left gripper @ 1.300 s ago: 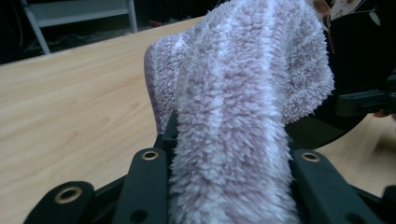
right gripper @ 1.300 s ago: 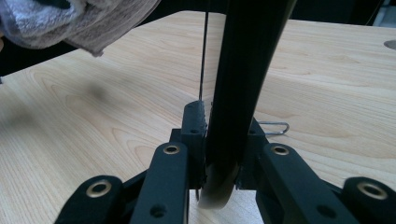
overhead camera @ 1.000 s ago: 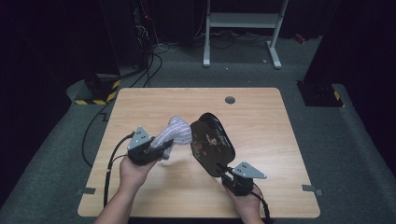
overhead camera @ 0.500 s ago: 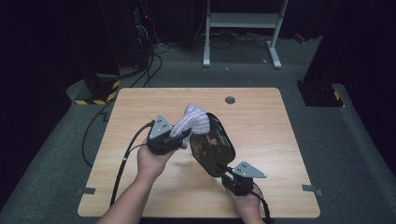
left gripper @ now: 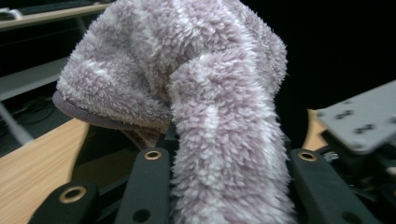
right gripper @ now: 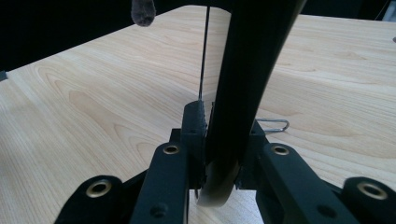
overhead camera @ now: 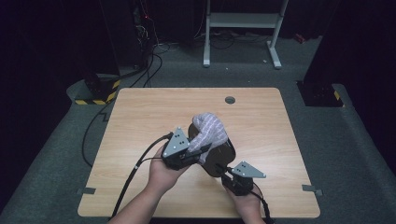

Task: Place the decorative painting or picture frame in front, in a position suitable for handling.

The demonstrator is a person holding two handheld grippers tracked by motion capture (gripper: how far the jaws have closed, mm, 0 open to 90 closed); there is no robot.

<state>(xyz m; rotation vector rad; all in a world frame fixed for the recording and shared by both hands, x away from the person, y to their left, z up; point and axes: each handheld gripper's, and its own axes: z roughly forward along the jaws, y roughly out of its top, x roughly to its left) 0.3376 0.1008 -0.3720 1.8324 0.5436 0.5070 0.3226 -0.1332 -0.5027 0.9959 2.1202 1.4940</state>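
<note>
Work in hand: fitting a fuzzy sock (overhead camera: 211, 131) over a dark paddle-shaped form (overhead camera: 223, 156), probably a shoe tree or sock form; the exact kind cannot be told.

Landmark: the form, which stands tilted above the middle of the table (overhead camera: 140, 116), slightly toward the person's side.

Right gripper (overhead camera: 233, 179): at the form's near lower end, jaws pressed on its thin edge. In the right gripper view the dark blade (right gripper: 245, 84) rises between the two jaws, with a pale rim at the bottom of it. Grip looks firm. A small wire clip (right gripper: 273, 125) lies on the table just beyond the jaws.

Left gripper (overhead camera: 198, 151): on the form's left side, pinching a fold of the sock. In the left gripper view the lilac pile (left gripper: 224, 154) fills the gap between the jaws, and the sock's cuff edge hangs open to the left.

Sock position: draped over the form's upper far end, bunched, with a tail running down to the left gripper.

Progress, judged: the sock is lifted and brought onto the top of the form, but most of the form is still bare. Left to do: open the cuff, seat it over the tip, pull the sock down along the form toward the right gripper.
</note>
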